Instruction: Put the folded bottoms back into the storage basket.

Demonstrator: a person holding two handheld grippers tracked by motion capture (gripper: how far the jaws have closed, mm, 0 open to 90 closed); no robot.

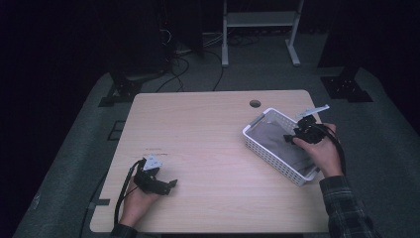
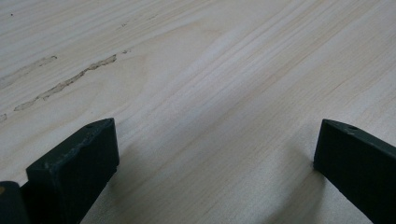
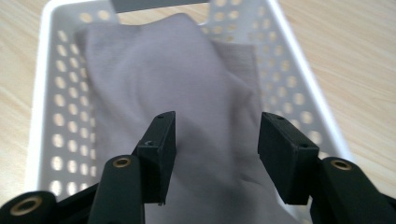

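Basket: white plastic basket (image 1: 257,144) with round holes in its walls, sitting slantwise on the right side of the tabletop (image 1: 208,148), not far from the right edge. Same basket (image 3: 51,107) shows up close in the right gripper view.
Cloth: a grey folded cloth (image 1: 277,141) lying inside the basket, pretty much covering its floor. Up close, the cloth (image 3: 187,102) is soft and a bit humped in the middle, running the length of the basket.
Right tool: the right tool (image 1: 291,138) hangs over the near-right part of the basket, held by the right hand (image 1: 322,151) in a plaid sleeve. From its own camera, the right tool (image 3: 215,140) has its jaws standing apart with the cloth showing in the gap below them; the pads aren't pinching the fabric, so it's let go, nothing gripped.
Left tool: the left tool (image 1: 171,186) rests low at the near-left of the tabletop, well apart from the basket, held by the left hand (image 1: 138,198). In its own view the left tool (image 2: 215,149) has jaws spread wide over bare wood, nothing between them.
Tabletop: light wood, with a scuffed streak (image 2: 65,84) near the left tool and a round cable hole (image 1: 255,103) at the far edge, just beyond the basket.
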